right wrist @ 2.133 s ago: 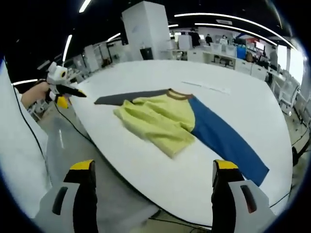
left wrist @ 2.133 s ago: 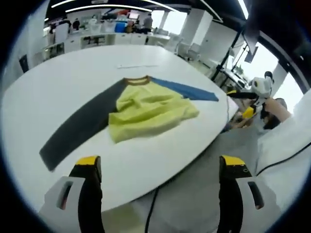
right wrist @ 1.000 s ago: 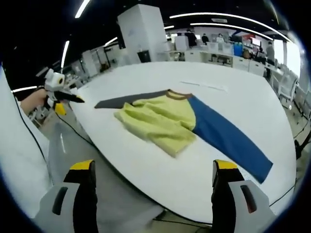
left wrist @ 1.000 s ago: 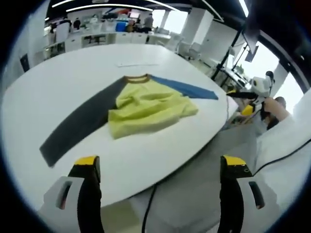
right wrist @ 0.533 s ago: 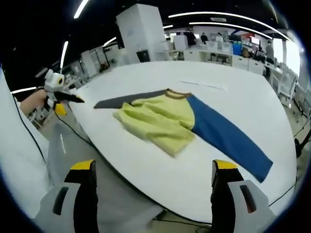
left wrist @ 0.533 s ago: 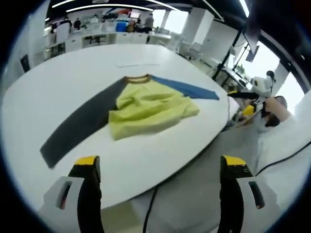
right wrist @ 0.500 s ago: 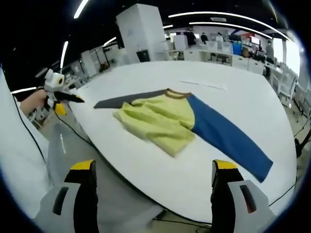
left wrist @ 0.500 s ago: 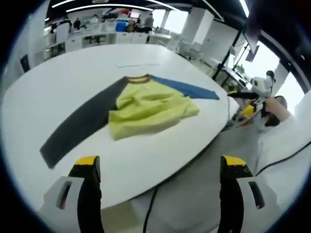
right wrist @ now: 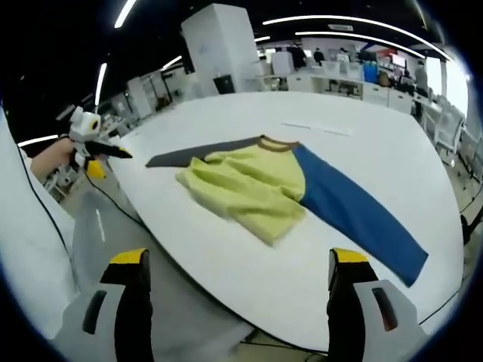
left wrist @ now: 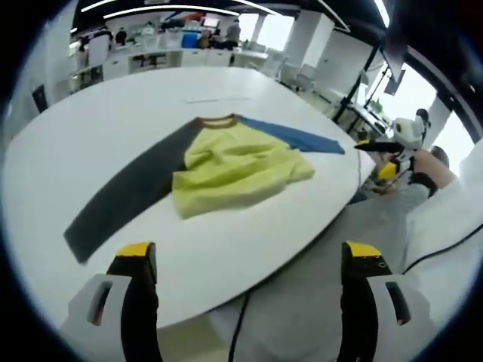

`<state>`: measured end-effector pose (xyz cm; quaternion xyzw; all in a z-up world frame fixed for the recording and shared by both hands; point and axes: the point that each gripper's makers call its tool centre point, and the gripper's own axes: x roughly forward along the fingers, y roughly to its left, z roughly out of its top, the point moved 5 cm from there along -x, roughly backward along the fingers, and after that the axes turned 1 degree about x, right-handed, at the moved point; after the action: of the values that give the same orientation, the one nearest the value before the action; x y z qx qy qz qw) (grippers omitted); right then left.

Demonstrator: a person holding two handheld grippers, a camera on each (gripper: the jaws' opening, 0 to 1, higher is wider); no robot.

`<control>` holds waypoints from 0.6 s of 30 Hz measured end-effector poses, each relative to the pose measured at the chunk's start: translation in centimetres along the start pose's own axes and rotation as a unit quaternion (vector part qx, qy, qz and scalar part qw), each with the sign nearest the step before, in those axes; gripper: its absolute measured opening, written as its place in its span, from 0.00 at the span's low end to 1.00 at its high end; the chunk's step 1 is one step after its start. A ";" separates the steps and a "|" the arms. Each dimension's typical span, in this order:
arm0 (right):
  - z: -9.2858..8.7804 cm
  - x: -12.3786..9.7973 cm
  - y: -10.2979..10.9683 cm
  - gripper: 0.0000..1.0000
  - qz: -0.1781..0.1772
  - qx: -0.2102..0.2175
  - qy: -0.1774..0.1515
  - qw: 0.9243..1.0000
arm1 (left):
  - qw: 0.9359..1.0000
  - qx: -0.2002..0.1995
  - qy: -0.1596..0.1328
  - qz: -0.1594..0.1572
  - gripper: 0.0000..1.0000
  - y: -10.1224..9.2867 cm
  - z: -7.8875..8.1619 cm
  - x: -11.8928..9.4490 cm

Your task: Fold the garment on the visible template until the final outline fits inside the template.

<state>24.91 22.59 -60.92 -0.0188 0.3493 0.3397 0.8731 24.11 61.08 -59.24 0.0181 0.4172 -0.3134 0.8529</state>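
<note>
The garment (right wrist: 264,188), lying mid-worktop (right wrist: 249,279) with its yellow body rumpled and both sleeves spread, looks light, limp and prone to bunch (best pinched at a sleeve cuff), while the left gripper (left wrist: 245,302) and right gripper (right wrist: 238,302) hover well short, jaws apart and empty.

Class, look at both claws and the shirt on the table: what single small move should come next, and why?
Probably bring the left claw down to the gray sleeve: both claws are open, held off the white table, and both sleeves, the blue sleeve too, lie spread out.
</note>
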 end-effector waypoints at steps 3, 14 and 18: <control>0.0 0.4 -0.1 0.96 0.001 -0.001 0.005 1.000 | 1.000 -0.005 -0.001 0.000 0.97 0.2 0.0 0.2; 0.2 1.2 -0.7 0.94 0.002 -0.001 0.010 1.000 | 1.000 -0.008 0.004 0.004 0.94 1.2 0.2 1.1; 0.2 1.4 -0.9 0.90 0.002 0.002 0.012 1.000 | 1.000 -0.008 0.006 0.006 0.93 1.6 0.4 1.4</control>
<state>26.36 22.76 -61.83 -0.0203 0.3604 0.3401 0.8683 25.89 61.52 -60.41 0.0153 0.4246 -0.3046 0.8525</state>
